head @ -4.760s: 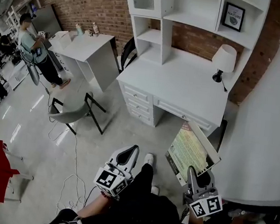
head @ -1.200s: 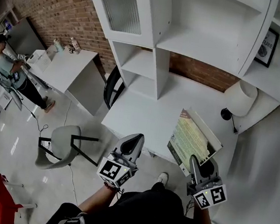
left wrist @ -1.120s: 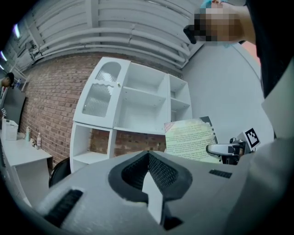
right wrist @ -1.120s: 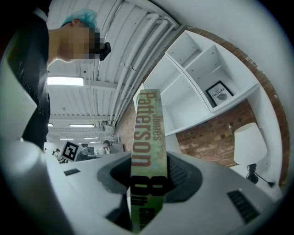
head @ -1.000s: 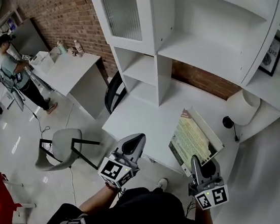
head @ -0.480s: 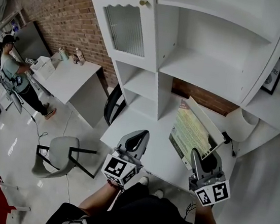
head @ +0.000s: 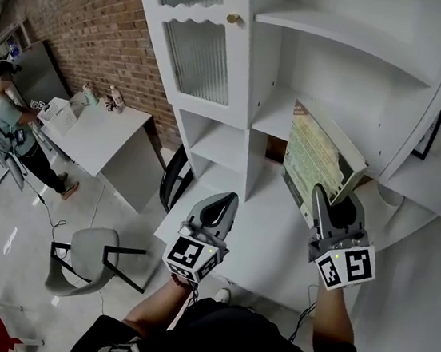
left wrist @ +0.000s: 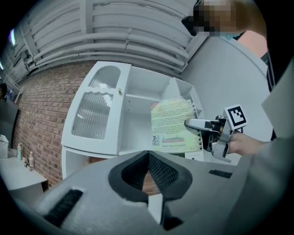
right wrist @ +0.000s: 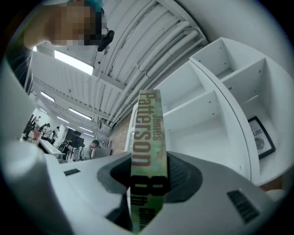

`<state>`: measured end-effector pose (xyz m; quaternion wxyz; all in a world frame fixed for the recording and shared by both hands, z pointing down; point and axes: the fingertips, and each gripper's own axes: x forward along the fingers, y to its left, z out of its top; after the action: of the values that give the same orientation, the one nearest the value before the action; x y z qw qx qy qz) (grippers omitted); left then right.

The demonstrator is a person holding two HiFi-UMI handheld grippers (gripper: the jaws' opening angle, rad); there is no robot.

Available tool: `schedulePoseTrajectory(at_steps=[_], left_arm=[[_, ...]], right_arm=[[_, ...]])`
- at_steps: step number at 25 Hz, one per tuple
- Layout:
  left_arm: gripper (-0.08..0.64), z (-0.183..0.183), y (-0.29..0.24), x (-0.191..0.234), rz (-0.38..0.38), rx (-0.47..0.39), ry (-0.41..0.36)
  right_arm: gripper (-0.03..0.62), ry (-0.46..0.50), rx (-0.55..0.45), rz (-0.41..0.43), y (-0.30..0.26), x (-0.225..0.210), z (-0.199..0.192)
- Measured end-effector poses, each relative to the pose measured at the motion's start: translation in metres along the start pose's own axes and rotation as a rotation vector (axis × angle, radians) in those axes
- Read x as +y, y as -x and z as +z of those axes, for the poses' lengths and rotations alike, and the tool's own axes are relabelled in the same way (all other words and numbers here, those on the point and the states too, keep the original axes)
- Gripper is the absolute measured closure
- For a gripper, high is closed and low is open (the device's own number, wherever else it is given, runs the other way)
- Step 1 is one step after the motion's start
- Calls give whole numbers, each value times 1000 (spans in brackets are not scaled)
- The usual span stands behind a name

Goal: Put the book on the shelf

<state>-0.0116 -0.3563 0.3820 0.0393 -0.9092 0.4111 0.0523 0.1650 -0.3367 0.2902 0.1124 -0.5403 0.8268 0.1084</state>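
Note:
The book (head: 318,153), with a green and yellow cover, is held upright in front of an open compartment of the white shelf unit (head: 347,39). My right gripper (head: 324,199) is shut on its lower edge. In the right gripper view its spine (right wrist: 148,137) runs up between the jaws of the right gripper (right wrist: 148,183), with the shelves (right wrist: 202,108) behind. My left gripper (head: 221,205) hangs left of the book over the desk, shut and empty. From the left gripper (left wrist: 148,154) I see the book (left wrist: 172,124) and the right gripper (left wrist: 195,124) before the shelf.
A ribbed glass cabinet door (head: 196,43) closes the unit's left part. The white desk top (head: 268,246) lies below. A framed picture (head: 434,133) stands at the right. A grey chair (head: 85,254), a white side table (head: 101,135) and a person (head: 9,115) are off to the left.
Both grippers have risen toward the shelf unit. The book has gone up from just above the desk to the open compartment and now stands more upright.

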Motion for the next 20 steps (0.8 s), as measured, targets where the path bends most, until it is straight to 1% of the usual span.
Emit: schedulePoseTrajectory(at_steps=[3,6,9,13,18,20], left_arm=[[541,7,-9,10,-12,-18,-2],[541,5,-12,21,-19,-16,-2],[541,5,-14,31,-22,-13,-3],[541,9,-23,41,-37,-17,-9],[541,11,-34,52,-58,-6,2],[541,12,-40,57,-63,-6,-4]], right_arm=[[430,20,-31,-23,-28,-7,15],[430,29,-64,-31,-48,-8,28],[430,77,-63,-57,-67,-12,32],[430,111,-31,-110,-95,-23,25],[430,190,-3,-182,-130,-31,7],[430,191,19,-215,-146,-39,-3]])
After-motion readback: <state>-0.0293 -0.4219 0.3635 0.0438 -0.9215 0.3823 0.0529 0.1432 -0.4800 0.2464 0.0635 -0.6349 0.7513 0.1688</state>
